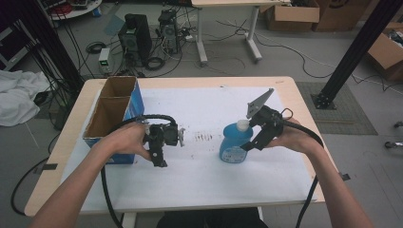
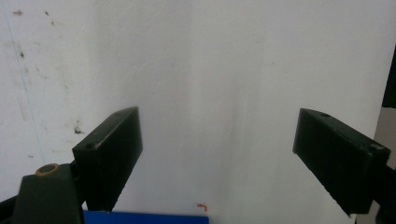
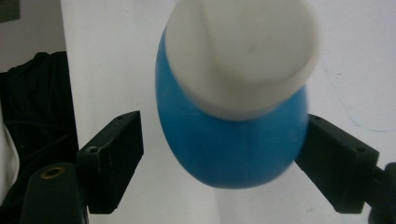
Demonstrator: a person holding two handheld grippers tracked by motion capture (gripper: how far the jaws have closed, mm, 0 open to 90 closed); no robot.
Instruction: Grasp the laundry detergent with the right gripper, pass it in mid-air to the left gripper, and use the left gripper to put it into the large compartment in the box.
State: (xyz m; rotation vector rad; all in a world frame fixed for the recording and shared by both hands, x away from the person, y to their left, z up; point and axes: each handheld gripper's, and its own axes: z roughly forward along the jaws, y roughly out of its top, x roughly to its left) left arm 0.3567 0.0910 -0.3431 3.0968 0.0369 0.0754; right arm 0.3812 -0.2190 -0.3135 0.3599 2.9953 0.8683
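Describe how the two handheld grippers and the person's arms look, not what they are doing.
Both are black, blocky tools. The left gripper trails a black ribbed cable. The right gripper carries a grey three-cornered plate on top and trails a black cable. Each has two flat, rectangular black jaws with small screw holes and a brass-coloured ring at the base. The forearms are bare, no sleeves.

High view overlooks the table (image 1: 199, 190); both gripper views face its white sheet (image 2: 210, 70) closely.

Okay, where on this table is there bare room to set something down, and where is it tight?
Free: the white sheet behind both grippers, from the open cardboard box across to the far right corner, and the near strip along the front edge. Crowded: the middle band, where the left gripper, open over bare sheet, and the right gripper, open around the blue bottle, sit.
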